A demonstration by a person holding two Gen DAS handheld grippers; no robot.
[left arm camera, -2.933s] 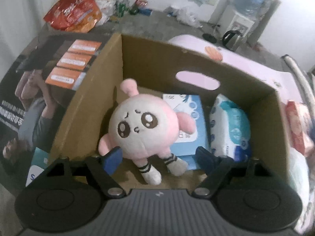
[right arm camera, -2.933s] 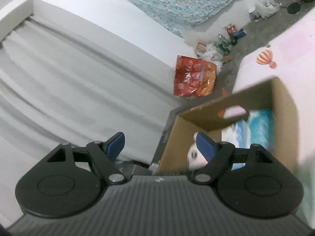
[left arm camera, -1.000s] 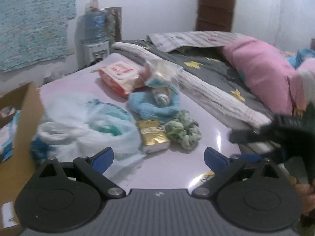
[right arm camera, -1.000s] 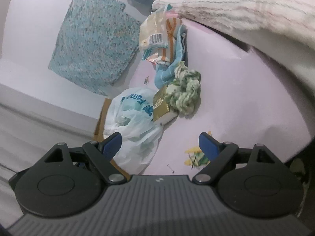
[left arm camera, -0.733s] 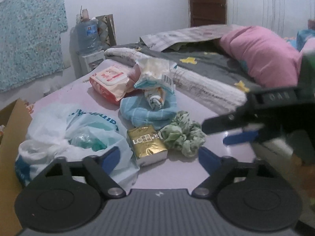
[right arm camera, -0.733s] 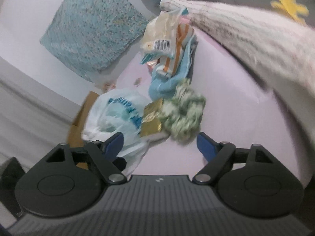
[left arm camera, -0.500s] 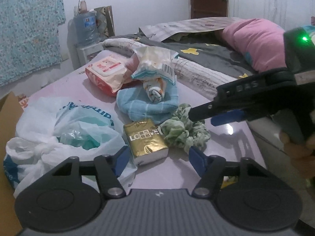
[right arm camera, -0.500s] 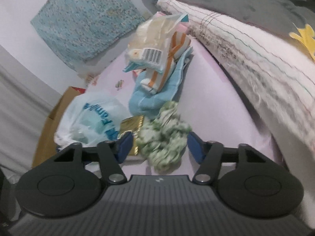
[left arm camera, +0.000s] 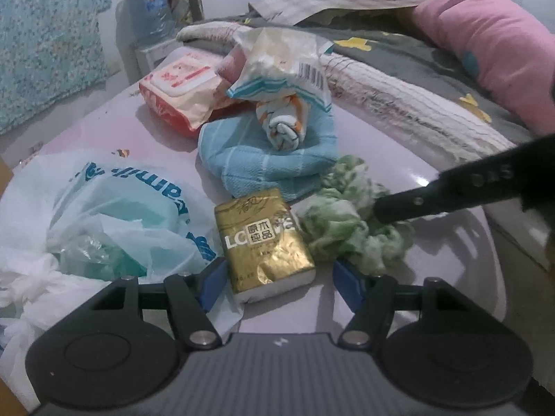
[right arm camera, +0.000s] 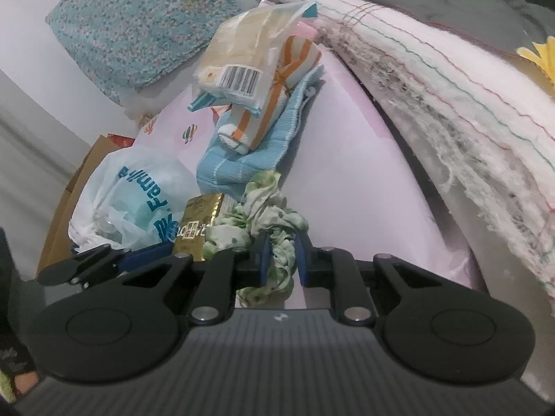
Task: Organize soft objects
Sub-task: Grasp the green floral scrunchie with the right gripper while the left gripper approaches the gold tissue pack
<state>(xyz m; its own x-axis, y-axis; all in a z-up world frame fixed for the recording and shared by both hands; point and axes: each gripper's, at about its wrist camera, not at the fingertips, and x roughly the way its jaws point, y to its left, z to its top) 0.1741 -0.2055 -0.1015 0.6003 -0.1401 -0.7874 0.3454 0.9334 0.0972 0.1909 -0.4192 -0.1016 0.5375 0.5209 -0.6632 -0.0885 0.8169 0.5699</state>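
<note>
A green patterned scrunchie (right arm camera: 260,208) lies on the pink tabletop (right arm camera: 360,180), and my right gripper (right arm camera: 280,249) is shut on its near loop. In the left wrist view that gripper (left arm camera: 381,209) comes in from the right as a black finger pressed into the scrunchie (left arm camera: 340,222). A gold tissue pack (left arm camera: 263,239) lies just left of the scrunchie. My left gripper (left arm camera: 279,277) is open astride the pack's near end, with a gap between its right pad and the pack. The right wrist view shows the pack (right arm camera: 197,222) beside the left gripper's blue fingers (right arm camera: 145,254).
Behind them sits a folded blue towel (left arm camera: 270,166) with a rolled striped cloth (left arm camera: 282,128) and a crinkled packet (left arm camera: 284,66) on top. A red wipes pack (left arm camera: 177,79), a white plastic bag (left arm camera: 104,208) and a cardboard box (right arm camera: 66,208) are left. Bedding (left arm camera: 416,104) lies right.
Both grippers came from the box over to the pile. My left gripper narrowed and dropped around the gold pack. My right gripper closed on the green scrunchie.
</note>
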